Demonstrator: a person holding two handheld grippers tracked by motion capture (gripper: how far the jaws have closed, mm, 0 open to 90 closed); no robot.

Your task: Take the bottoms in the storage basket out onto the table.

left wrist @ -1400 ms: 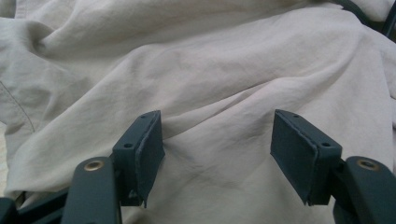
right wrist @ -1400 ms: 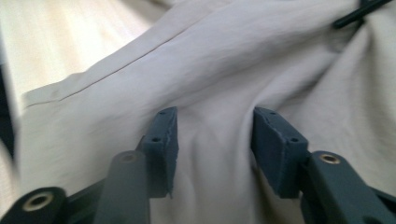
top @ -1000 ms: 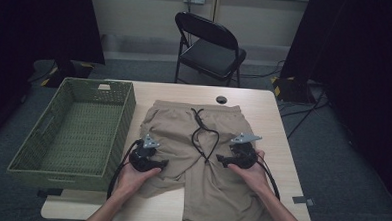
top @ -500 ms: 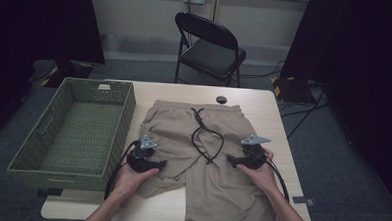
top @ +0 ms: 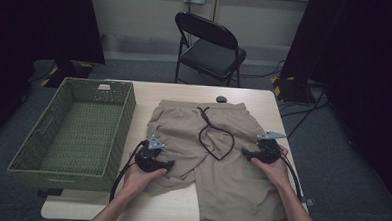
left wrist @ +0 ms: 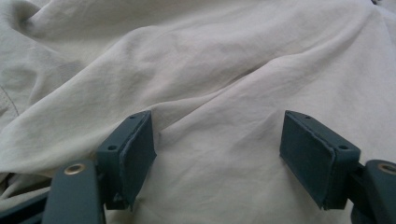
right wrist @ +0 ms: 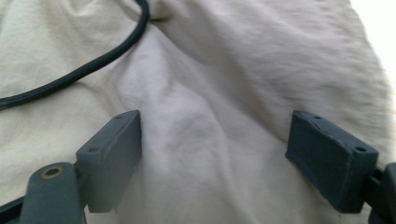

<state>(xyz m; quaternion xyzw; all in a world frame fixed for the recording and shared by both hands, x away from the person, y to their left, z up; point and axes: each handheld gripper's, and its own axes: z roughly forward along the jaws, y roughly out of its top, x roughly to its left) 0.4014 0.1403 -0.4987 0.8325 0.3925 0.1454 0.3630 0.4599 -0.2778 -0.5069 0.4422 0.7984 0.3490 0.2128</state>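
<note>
Wooden surface (top: 264, 101): shorts (top: 222, 161) spread flat, unfolded, basket (top: 73, 130) empty. Left claw (top: 170, 164) just opening, right claw (top: 245, 153) agape; neither grips cloth. Folding not started.

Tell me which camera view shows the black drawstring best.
The high view: the whole drawstring shows there, looping from the waistband down over the shorts. The right gripper view catches a short curved stretch of it. The left gripper view has bare cloth between the open claw's pads.

A green woven basket (top: 73, 130) sits on the left of the light wooden table (top: 150, 91). A black folding chair (top: 210, 43) stands behind the table.
</note>
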